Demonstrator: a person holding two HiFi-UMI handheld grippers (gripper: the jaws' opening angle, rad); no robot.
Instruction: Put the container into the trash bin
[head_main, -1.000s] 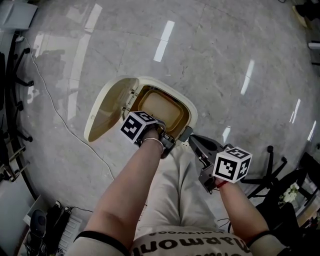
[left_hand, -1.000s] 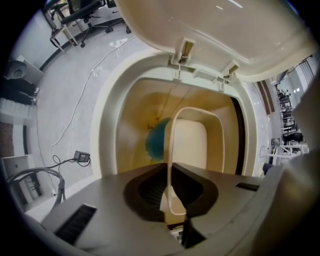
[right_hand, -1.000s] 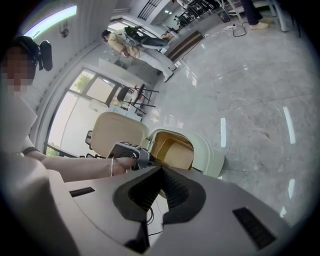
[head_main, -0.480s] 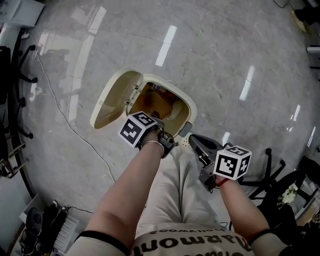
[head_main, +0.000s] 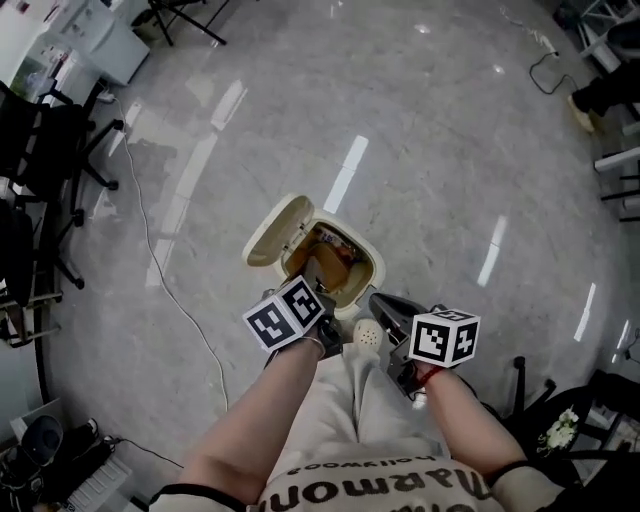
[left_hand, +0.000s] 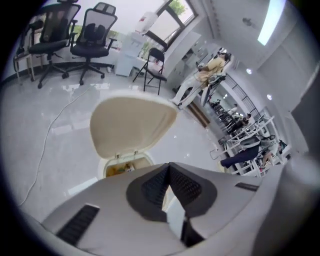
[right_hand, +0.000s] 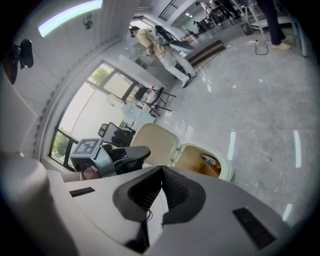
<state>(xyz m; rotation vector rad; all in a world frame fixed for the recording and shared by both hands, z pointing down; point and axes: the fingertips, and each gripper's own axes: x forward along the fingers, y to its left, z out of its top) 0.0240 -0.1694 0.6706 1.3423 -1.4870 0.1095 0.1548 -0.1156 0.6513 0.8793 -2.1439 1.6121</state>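
The cream trash bin (head_main: 352, 289) stands on the floor with its lid (head_main: 276, 228) swung up and open. Inside it lies brownish stuff with a small white and red piece (right_hand: 210, 161); I cannot tell the container apart from the rest. My left gripper (head_main: 328, 322) hangs shut and empty above the bin's near rim. In the left gripper view its gripper (left_hand: 169, 166) shows both jaws meeting, with the lid (left_hand: 131, 123) beyond. My right gripper (head_main: 377, 299) is to the right of the bin. The right gripper view shows that gripper (right_hand: 161, 170) shut with nothing in it.
A light shoe (head_main: 367, 335) rests at the bin's front. Office chairs (head_main: 45, 165) stand at the left and a cable (head_main: 150, 262) trails over the floor. A chair base (head_main: 520, 385) is at the lower right. People and racks show far off (left_hand: 212, 67).
Both grippers have lifted up and back from the bin, the left one more. The left gripper was over the bin's opening and is now clear of it. The bin looks smaller.
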